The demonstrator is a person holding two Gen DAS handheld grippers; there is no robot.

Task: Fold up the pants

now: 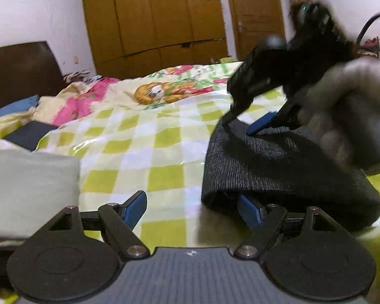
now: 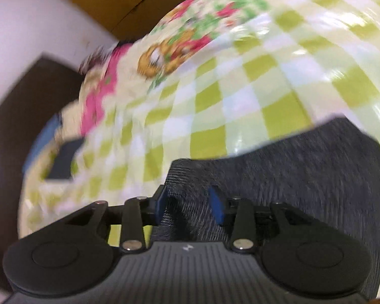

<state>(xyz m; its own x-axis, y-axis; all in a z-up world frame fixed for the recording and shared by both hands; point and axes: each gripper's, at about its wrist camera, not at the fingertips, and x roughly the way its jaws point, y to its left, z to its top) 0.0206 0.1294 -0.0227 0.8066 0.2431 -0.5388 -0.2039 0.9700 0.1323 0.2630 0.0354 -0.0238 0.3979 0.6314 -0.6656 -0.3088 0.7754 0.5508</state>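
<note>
Green-and-white checked bedsheet (image 1: 144, 141) covers the bed, wooden wardrobe doors (image 1: 154, 15) behind. Folded dark grey pants (image 1: 278, 167) lie on it at the right. Left gripper (image 1: 192, 209) stands wide, one blue pad tucked under the pants' edge. Right gripper (image 2: 190, 202), partly parted, hovers over the fabric without pinching. A folded pale cloth (image 1: 30, 190) lies at the left.
</note>
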